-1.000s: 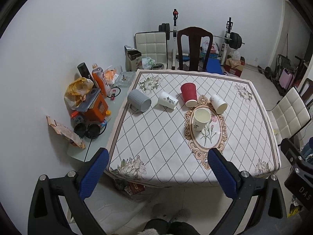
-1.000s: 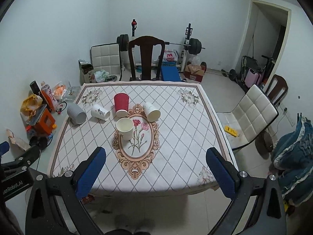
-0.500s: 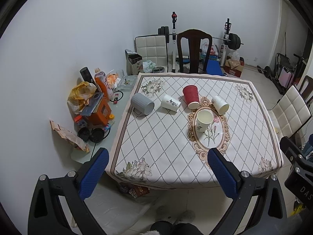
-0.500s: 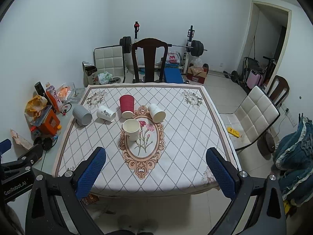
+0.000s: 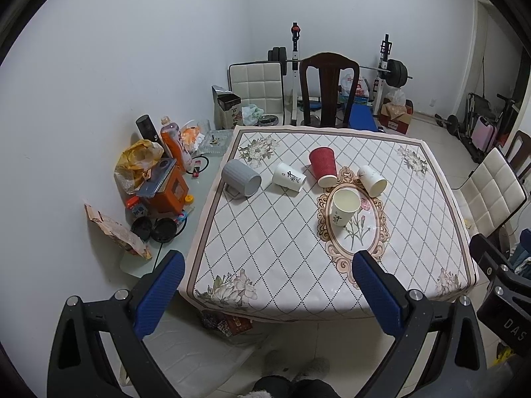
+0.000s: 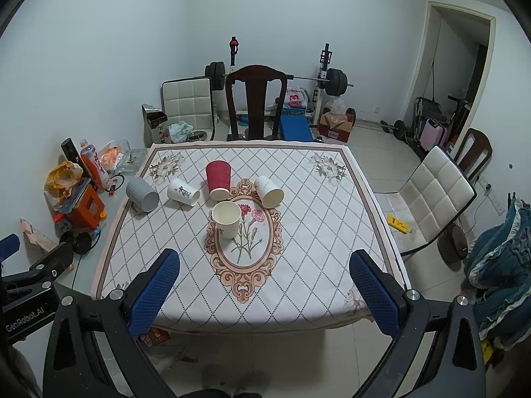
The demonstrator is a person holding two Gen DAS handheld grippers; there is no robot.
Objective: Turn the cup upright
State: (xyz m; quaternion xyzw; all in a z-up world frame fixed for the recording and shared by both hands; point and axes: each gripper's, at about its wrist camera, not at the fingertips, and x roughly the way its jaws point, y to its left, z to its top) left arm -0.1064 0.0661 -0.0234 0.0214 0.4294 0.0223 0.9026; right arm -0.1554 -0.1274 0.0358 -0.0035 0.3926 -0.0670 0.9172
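Left gripper (image 5: 265, 285): jaws spread wide, nothing between them, held off the near edge of the table (image 5: 298, 301), well short of any cup. Right gripper (image 6: 264, 282): likewise wide and empty, also back from the near edge, aimed at table centre.

Upright cream cup (image 6: 226, 219) stands on the oval floral medallion. Four cups lie on their sides in a row beyond it: grey ribbed cup (image 6: 142, 194) at 10 o'clock, close to the left table edge; white printed cup (image 6: 183, 192) beside it; red cup (image 6: 218, 180) at 12; plain white cup (image 6: 269, 191) at 1–2 o'clock.

Near half of the cloth carries nothing. Right side likewise bare to its edge. Clutter shelf (image 5: 159, 179) sits just off the left edge.
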